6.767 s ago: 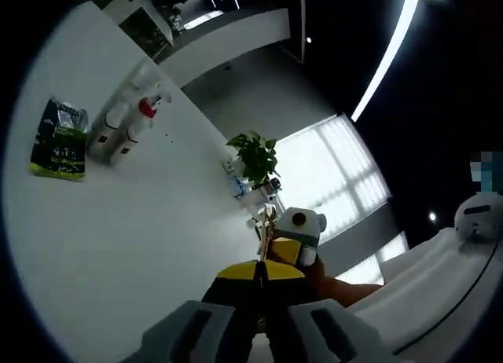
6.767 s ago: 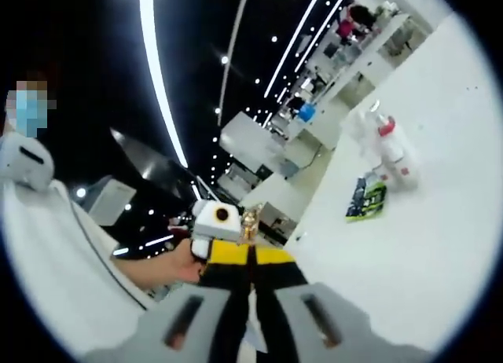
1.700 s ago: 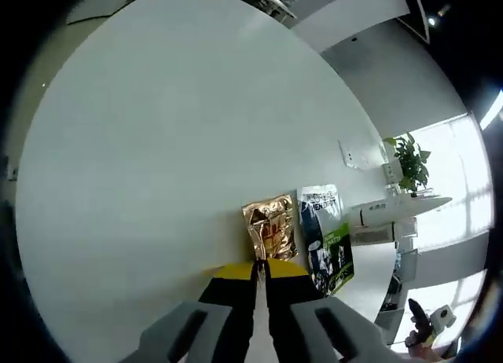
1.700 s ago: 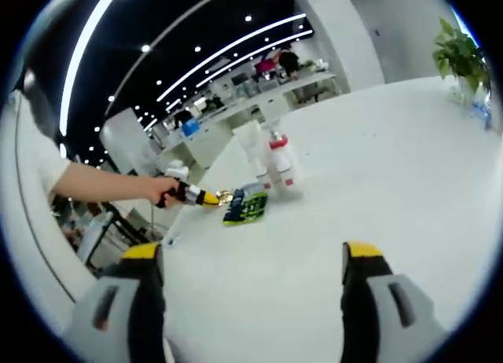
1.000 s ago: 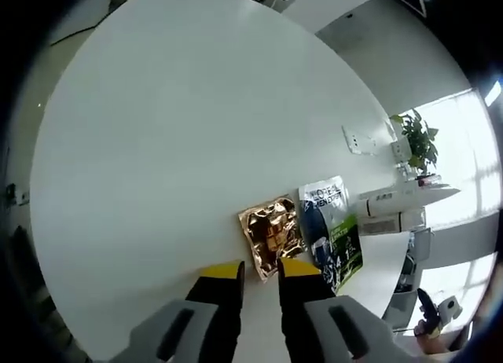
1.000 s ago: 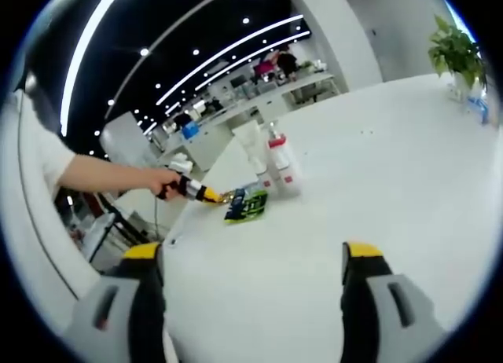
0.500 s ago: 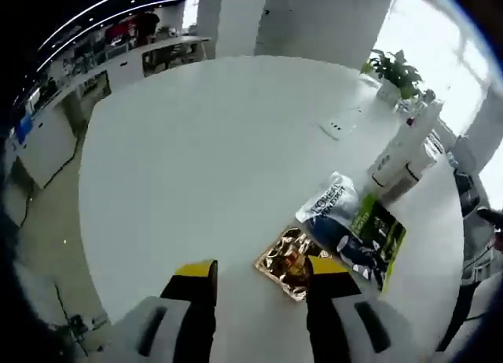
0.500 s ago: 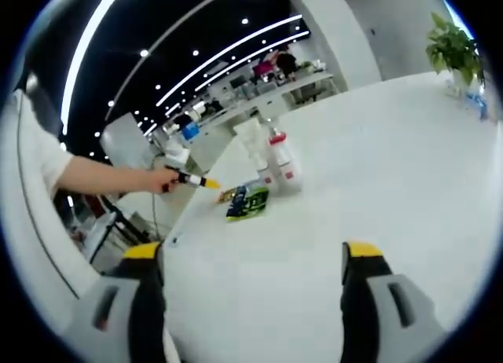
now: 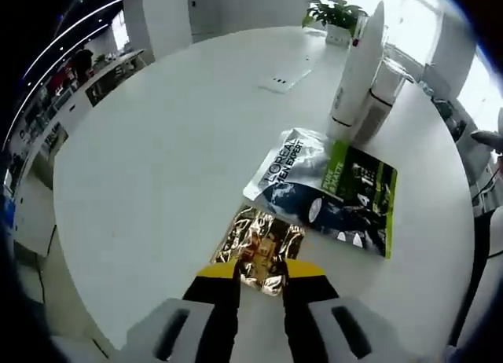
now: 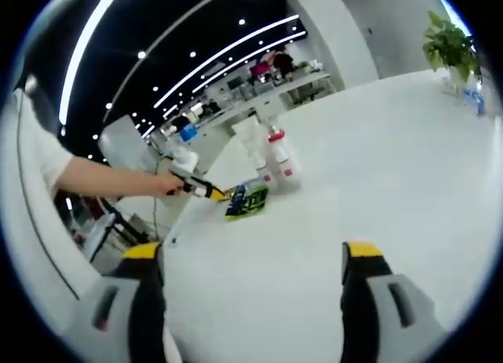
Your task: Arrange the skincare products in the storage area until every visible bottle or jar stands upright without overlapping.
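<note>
Straddling the gold sachet (image 9: 259, 249) lying flat on the white worktop (image 9: 157, 159) near the green pouch (image 9: 334, 190), the left gripper (image 9: 259, 273) is holding its jaws spread, likely needing an edge pinch on this thin, limp, slippery foil, while the right gripper (image 10: 255, 257) is hanging wide apart.

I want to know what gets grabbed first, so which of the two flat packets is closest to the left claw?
The gold foil packet: its near edge lies between the left claw's yellow tips. The bigger green and silver packet lies beyond it, toward the white bottles.

Foil sachet (image 9: 261, 247) beside pouch (image 9: 330, 192), bottles (image 9: 365, 76) behind, on table (image 9: 157, 143)
</note>
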A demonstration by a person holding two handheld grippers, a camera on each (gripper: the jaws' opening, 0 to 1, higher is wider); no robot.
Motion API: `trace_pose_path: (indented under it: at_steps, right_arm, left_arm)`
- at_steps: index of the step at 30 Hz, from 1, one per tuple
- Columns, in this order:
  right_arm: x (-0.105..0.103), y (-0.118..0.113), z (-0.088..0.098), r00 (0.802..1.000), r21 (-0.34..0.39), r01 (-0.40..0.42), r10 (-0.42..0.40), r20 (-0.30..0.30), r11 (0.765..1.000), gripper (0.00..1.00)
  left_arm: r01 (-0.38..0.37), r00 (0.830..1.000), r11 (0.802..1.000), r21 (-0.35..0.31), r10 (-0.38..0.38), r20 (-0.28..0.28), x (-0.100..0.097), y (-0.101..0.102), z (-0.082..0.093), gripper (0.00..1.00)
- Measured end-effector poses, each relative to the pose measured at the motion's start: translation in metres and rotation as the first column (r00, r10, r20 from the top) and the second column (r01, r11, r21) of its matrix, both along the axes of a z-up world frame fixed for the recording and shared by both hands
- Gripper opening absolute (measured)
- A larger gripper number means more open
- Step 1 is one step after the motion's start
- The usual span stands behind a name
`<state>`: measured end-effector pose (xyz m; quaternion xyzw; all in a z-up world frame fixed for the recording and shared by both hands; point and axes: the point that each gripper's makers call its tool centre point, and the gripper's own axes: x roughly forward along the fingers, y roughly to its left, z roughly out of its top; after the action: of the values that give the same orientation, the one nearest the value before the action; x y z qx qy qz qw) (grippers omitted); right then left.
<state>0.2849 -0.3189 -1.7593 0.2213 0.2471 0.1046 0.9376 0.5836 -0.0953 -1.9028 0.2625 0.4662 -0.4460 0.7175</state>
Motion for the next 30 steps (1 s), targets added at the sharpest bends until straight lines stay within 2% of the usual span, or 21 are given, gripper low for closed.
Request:
trace_pose_path:
  at_steps: [6,10,18,21,24,30]
  right_arm:
    - [-0.001,-0.002,-0.001,1.000,-0.002,0.003,-0.003,-0.007,1.000,0.92]
    - [0.000,0.000,-0.002,1.000,-0.003,-0.004,0.004,-0.008,1.000,0.92]
    - [0.001,0.003,-0.003,1.000,0.000,-0.010,0.010,-0.008,1.000,0.92]
    - [0.001,0.004,-0.003,1.000,0.001,-0.009,0.009,-0.006,1.000,0.92]
    - [0.001,0.003,-0.002,1.000,0.000,-0.003,0.003,-0.003,1.000,0.92]
    - [-0.001,0.004,-0.004,1.000,-0.002,-0.012,0.012,-0.011,1.000,0.92]
  left_arm:
    - [0.005,1.000,1.000,-0.020,-0.005,-0.012,0.003,0.000,0.001,0.21]
    - [0.048,0.999,0.999,-0.011,-0.049,-0.013,0.001,0.000,0.001,0.21]
    - [0.041,0.999,0.999,0.004,-0.041,-0.032,0.000,0.002,0.002,0.21]
    - [0.038,0.999,0.999,0.005,-0.037,-0.035,-0.001,0.003,0.002,0.25]
    - [-0.006,0.998,1.000,-0.018,0.005,-0.055,-0.001,0.000,0.006,0.36]
    - [0.008,0.999,1.000,-0.020,-0.009,-0.038,-0.003,0.001,0.011,0.34]
